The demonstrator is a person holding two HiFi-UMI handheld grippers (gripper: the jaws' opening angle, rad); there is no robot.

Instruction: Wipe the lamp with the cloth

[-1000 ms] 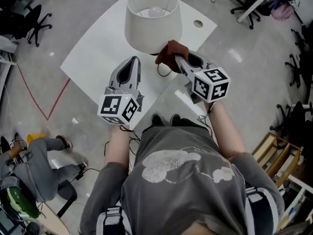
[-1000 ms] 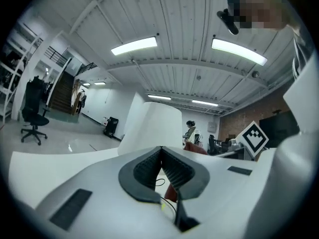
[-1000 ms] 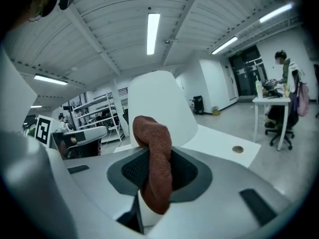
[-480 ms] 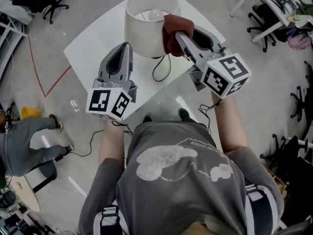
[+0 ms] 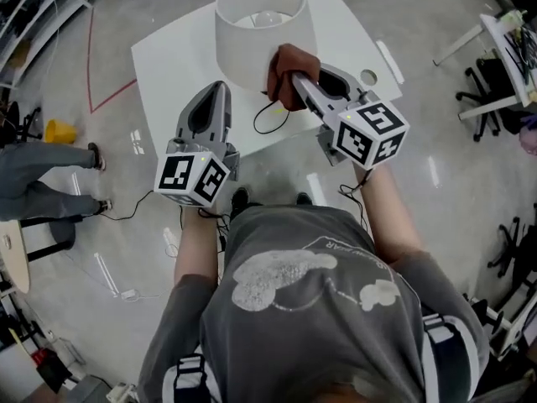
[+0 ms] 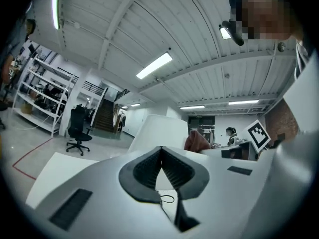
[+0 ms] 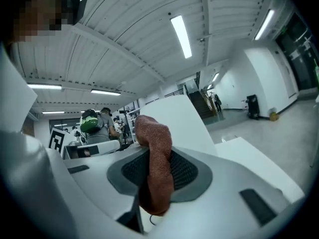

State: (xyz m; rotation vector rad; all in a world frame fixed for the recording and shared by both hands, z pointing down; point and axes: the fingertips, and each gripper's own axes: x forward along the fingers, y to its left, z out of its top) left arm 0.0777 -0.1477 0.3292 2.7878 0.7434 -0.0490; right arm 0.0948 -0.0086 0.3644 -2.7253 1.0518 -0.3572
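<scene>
A lamp with a cream drum shade (image 5: 260, 28) stands on a white table (image 5: 180, 65); its bulb shows inside the open top. My right gripper (image 5: 294, 81) is shut on a reddish-brown cloth (image 5: 291, 61), and the cloth presses against the shade's near right side. The cloth (image 7: 155, 158) hangs bunched between the jaws, with the shade (image 7: 177, 121) just behind it. My left gripper (image 5: 211, 106) is shut and empty, held just below the shade's left side. The shade (image 6: 162, 133) rises past its closed tips (image 6: 160, 151).
A black lamp cord (image 5: 267, 120) loops on the table near its front edge. A round hole (image 5: 367, 76) is at the table's right side. A seated person's legs (image 5: 42, 170) are at the left, office chairs (image 5: 491, 82) and desks at the right.
The right gripper with the cloth rose from the lamp's base to the shade's side, then slid a little down it. The left gripper stayed shut below the shade. The view has shifted.
</scene>
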